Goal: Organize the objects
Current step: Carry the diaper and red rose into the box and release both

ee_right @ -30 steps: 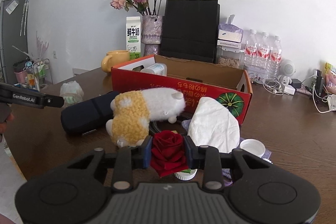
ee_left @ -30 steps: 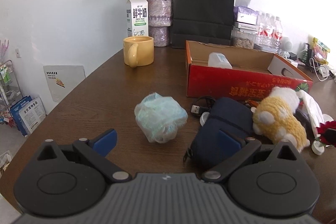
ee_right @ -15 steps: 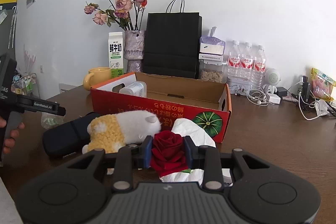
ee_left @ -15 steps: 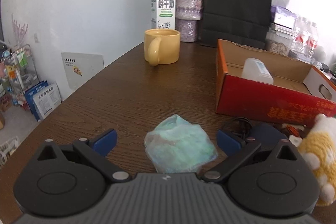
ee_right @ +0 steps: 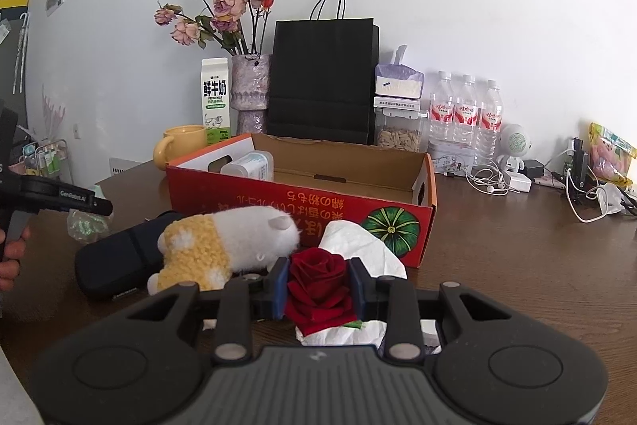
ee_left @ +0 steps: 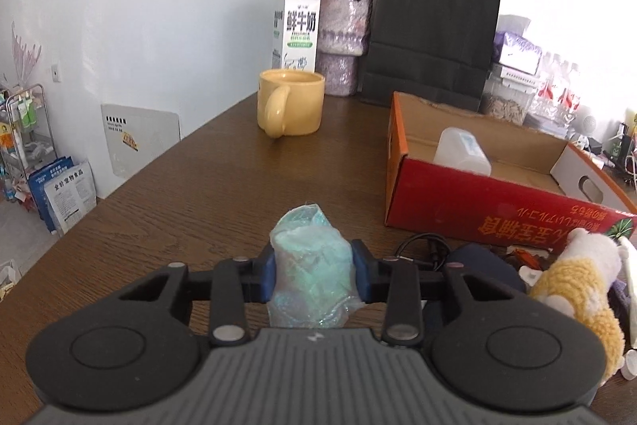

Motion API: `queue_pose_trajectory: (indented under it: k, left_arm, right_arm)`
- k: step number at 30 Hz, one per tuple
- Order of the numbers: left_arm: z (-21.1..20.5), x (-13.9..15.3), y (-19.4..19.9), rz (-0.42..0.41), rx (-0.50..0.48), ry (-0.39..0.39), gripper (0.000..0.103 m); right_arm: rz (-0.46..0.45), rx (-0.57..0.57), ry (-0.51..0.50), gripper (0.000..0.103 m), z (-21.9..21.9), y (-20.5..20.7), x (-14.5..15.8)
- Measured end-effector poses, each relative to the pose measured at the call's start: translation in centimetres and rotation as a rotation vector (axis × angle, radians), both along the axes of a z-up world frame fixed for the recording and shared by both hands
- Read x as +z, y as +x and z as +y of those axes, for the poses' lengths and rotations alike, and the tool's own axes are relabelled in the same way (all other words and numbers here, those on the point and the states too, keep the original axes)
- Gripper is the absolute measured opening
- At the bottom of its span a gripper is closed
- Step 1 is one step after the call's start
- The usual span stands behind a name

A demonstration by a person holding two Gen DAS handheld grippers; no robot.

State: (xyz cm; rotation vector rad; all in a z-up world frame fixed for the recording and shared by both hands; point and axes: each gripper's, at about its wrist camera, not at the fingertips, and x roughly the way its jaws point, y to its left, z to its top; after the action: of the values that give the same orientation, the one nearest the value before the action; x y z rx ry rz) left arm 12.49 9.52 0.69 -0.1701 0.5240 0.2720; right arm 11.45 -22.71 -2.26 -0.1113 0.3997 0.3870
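Observation:
My left gripper point(ee_left: 312, 275) is shut on a crumpled pale green plastic bag point(ee_left: 310, 261) just above the brown table. My right gripper point(ee_right: 318, 287) is shut on a red rose point(ee_right: 316, 281) and holds it in front of the red cardboard box point(ee_right: 302, 202). The box point(ee_left: 477, 194) is open and holds a clear plastic container point(ee_left: 462, 150). A yellow and white plush toy point(ee_right: 227, 245), a dark pouch point(ee_right: 115, 261) and a white tissue point(ee_right: 362, 249) lie in front of the box. The left gripper also shows at the left of the right wrist view point(ee_right: 85, 204).
A yellow mug point(ee_left: 290, 102), a milk carton point(ee_left: 296, 26), a vase of dried roses point(ee_left: 342, 38) and a black paper bag point(ee_left: 432, 34) stand at the back. Water bottles point(ee_right: 466, 114), cables and chargers point(ee_right: 501, 182) lie at the back right. The table edge runs along the left.
My left gripper moved forward over the green bag and shut on it. My right gripper rose a little with the rose held.

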Motion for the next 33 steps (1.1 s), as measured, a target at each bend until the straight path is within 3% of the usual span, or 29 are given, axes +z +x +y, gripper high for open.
queue_pose_trajectory:
  k: [14,26,33]
  left_arm:
    - [-4.5,4.9,0.6,-0.139,-0.138,0.056,0.038]
    - [-9.8,7.4,6.7,-0.202,-0.272,0.083,0.038]
    - [-11.4,7.2,11.6,-0.182,-0.299,0.077,0.038]
  right_arm:
    - [-0.078,0.003,0.017,0.03,0.3,1.6,2.4]
    - [-0.16,0.031,0.021,0.03,2.4,7.3,5.5]
    - [-0.138,0.039,0.018,0.03,4.4,12.4,5.8]
